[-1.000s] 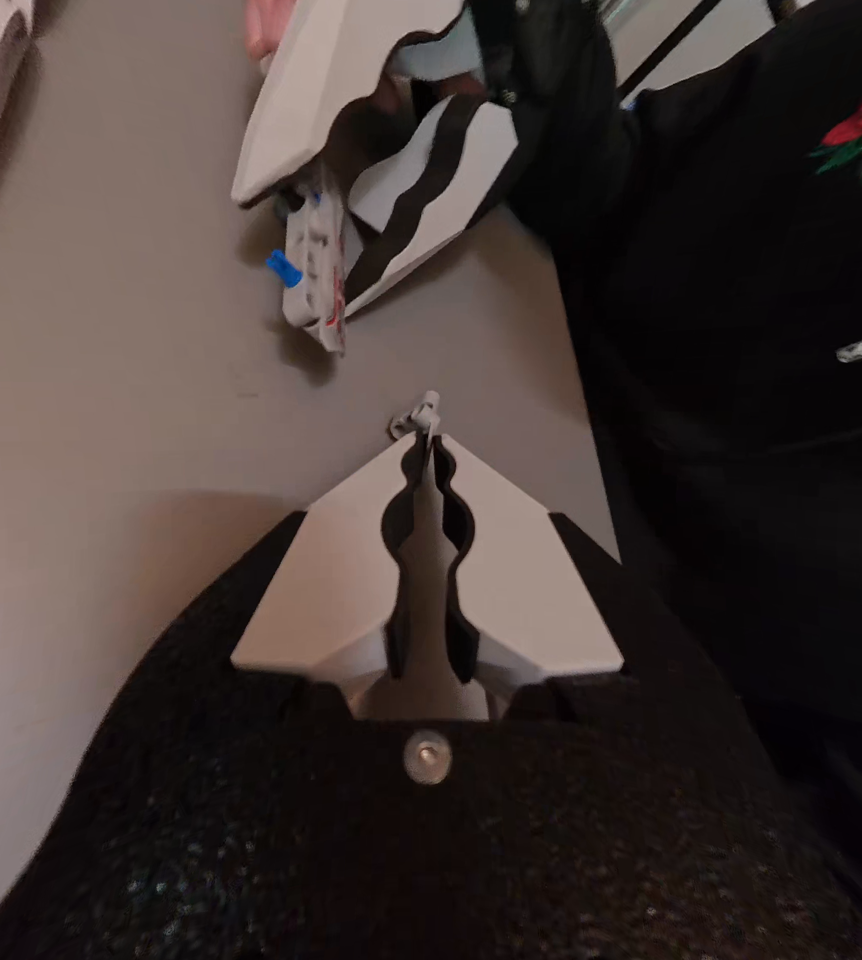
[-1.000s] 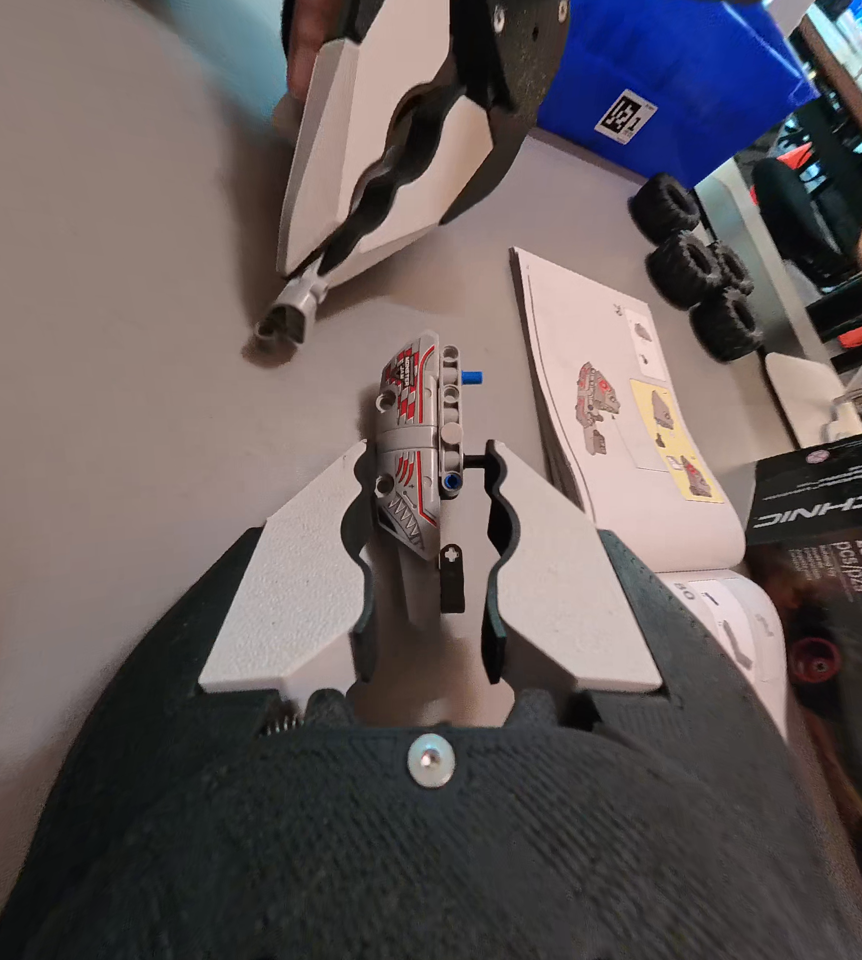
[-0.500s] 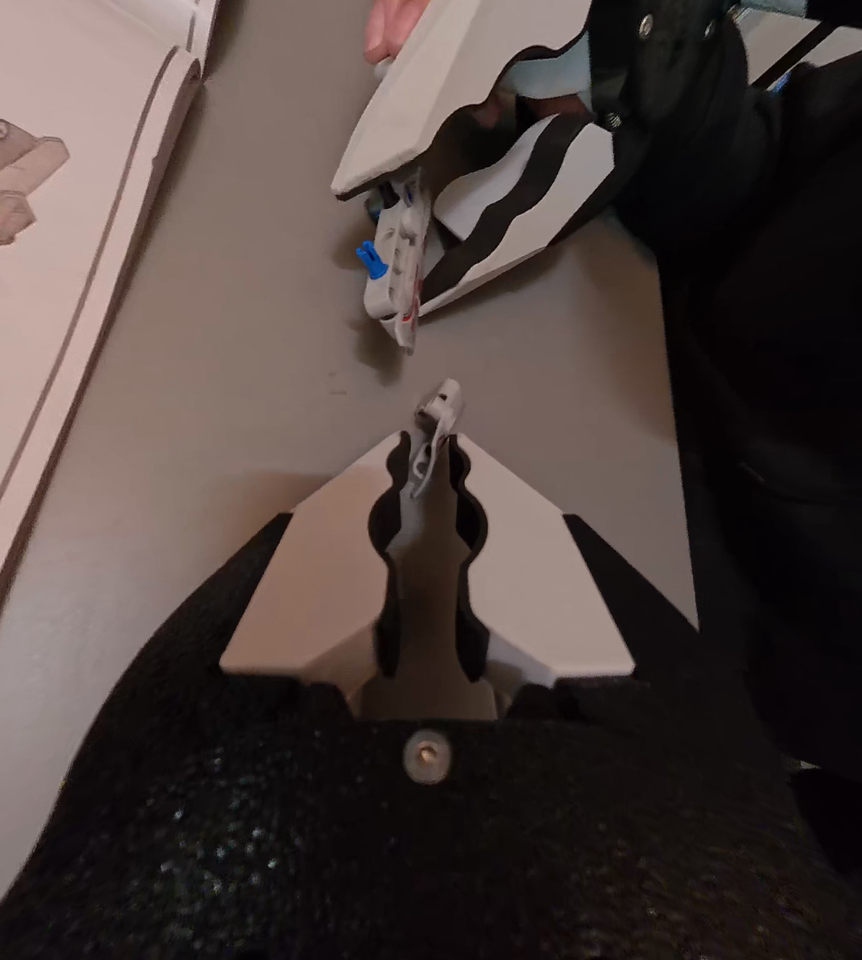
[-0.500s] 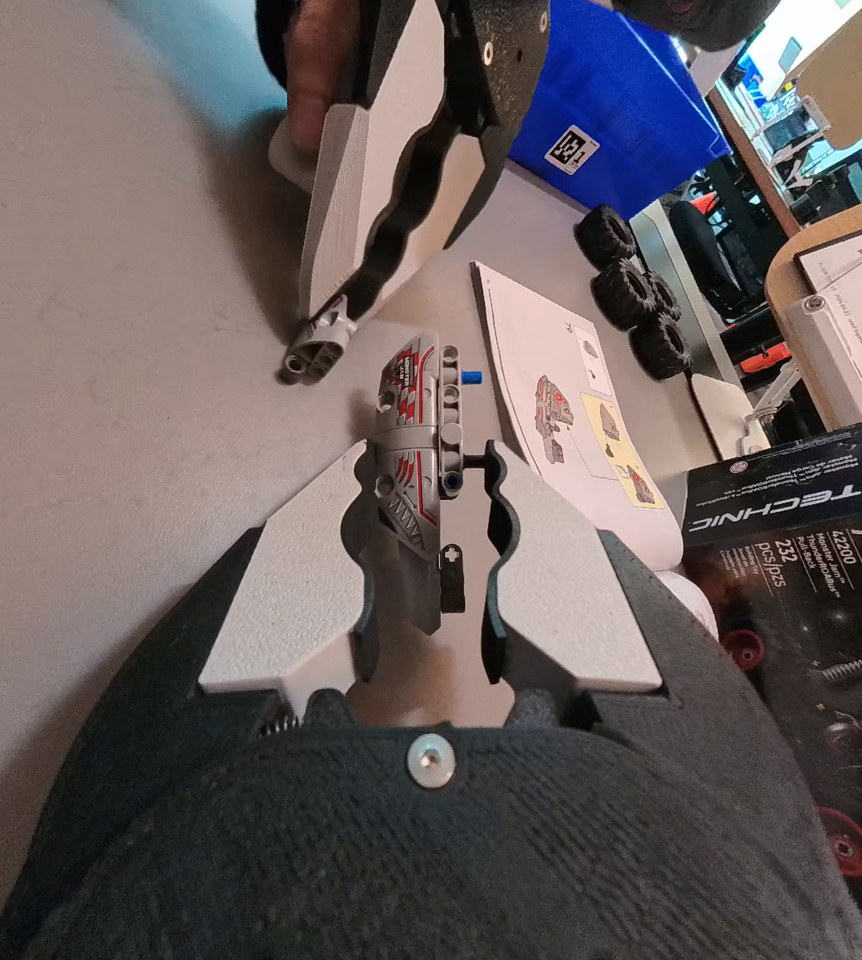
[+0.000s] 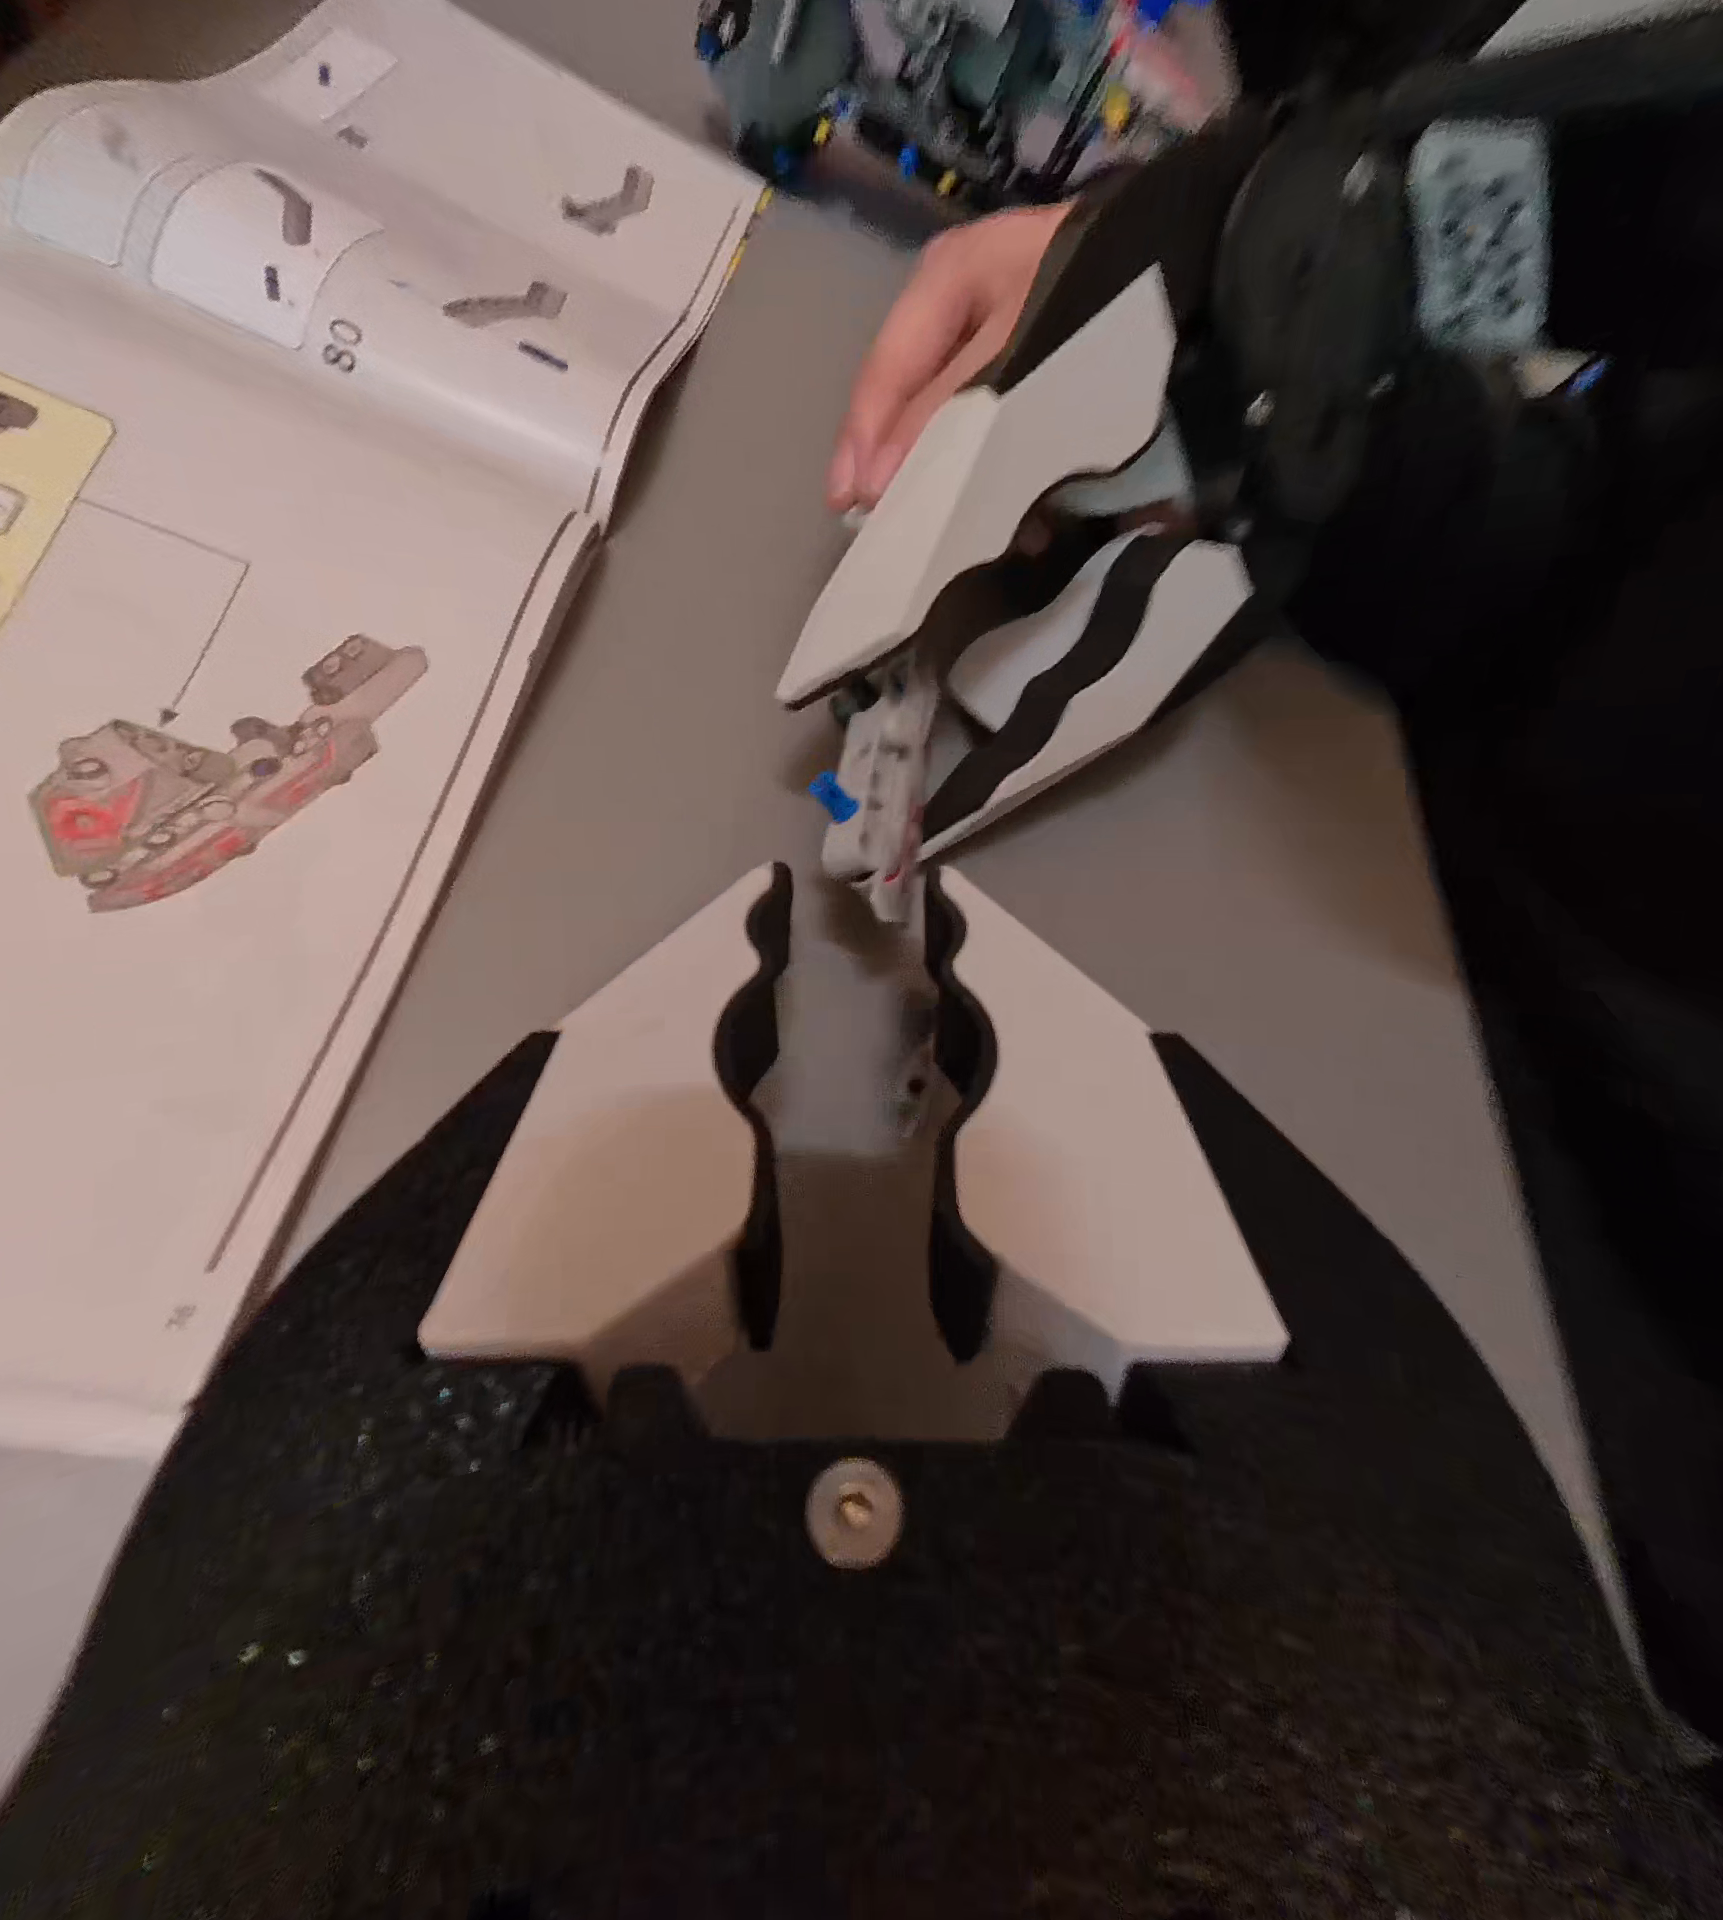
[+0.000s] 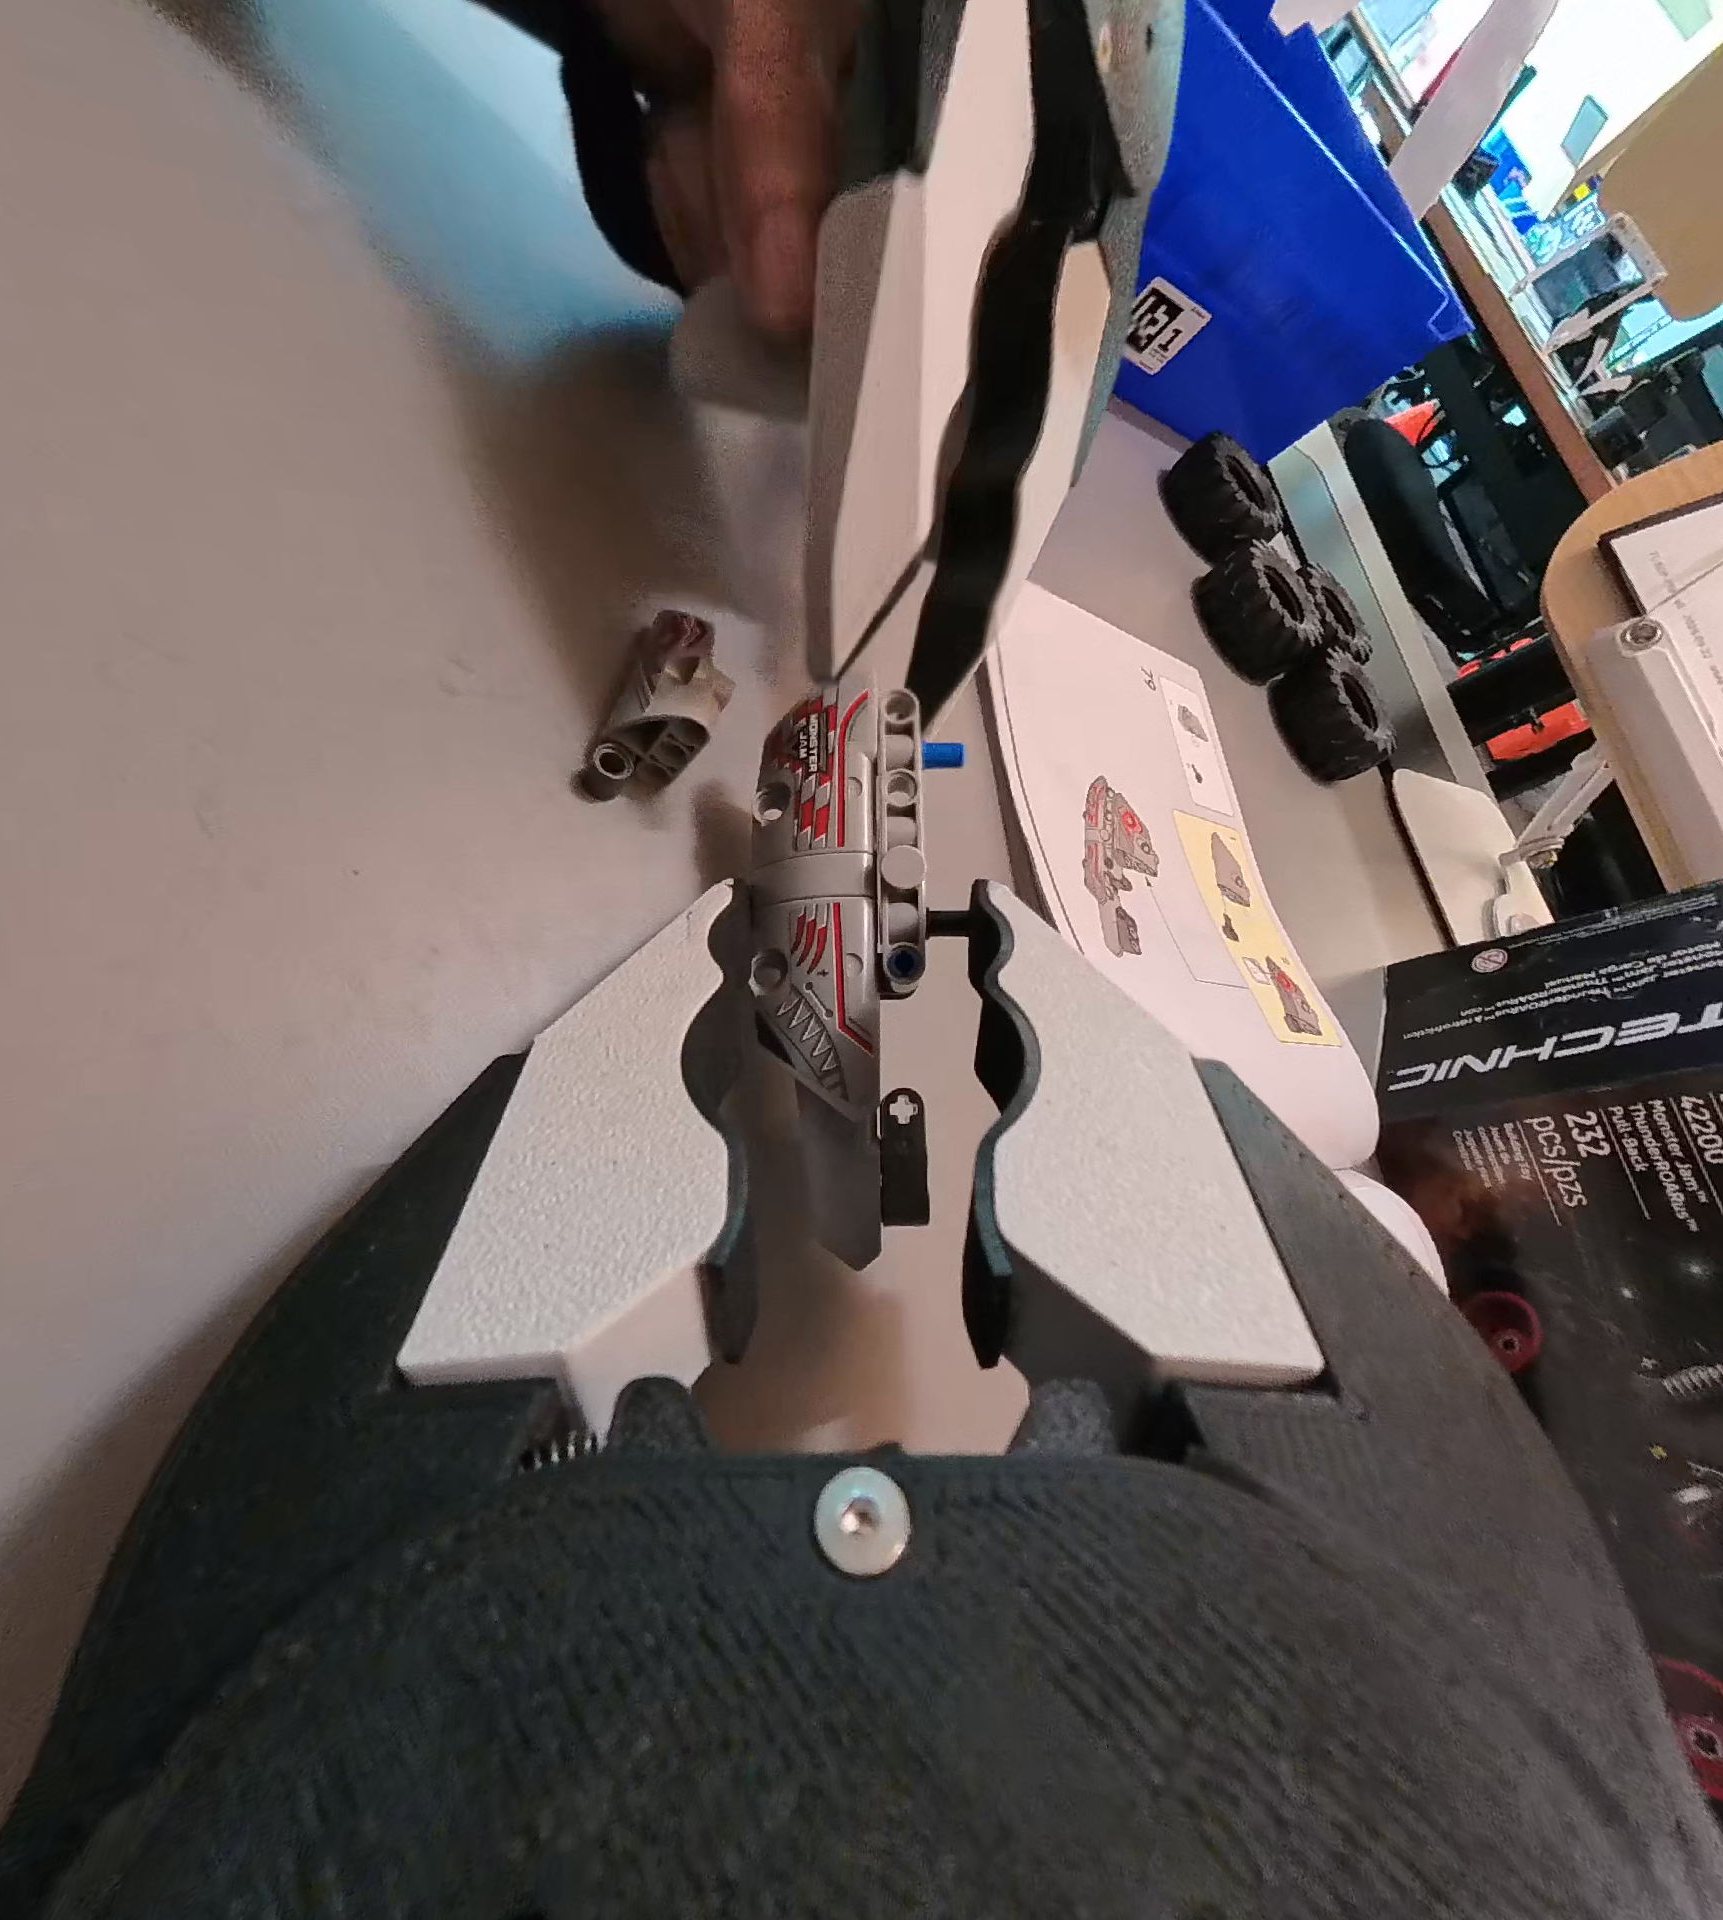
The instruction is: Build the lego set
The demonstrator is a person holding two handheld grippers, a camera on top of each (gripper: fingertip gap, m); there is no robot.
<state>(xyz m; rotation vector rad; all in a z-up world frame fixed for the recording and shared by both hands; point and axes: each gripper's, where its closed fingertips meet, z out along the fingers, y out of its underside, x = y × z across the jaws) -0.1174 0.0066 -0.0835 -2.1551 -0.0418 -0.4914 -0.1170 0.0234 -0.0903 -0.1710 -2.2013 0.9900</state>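
Right gripper (image 6: 852,904) is clamped on a grey lego assembly (image 6: 826,904) with red markings, a black pin on its side pressed against one finger; the same assembly (image 5: 878,800) shows in the left wrist view poking out of the right gripper (image 5: 898,769). A blue pin (image 6: 943,755) sticks out near the assembly's far end. Left gripper (image 5: 857,883) stands partly open with nothing held, tips just beside the assembly's far end; from the right wrist view the left gripper (image 6: 878,665) comes down from above onto that end. A small grey piece (image 6: 651,724) lies loose on the grey worktop (image 6: 213,727), near the assembly. An open instruction booklet (image 5: 265,623) lies beside; black tyres (image 6: 1272,613), a blue bin (image 6: 1283,239) and the set's box (image 6: 1615,1143) sit farther off.
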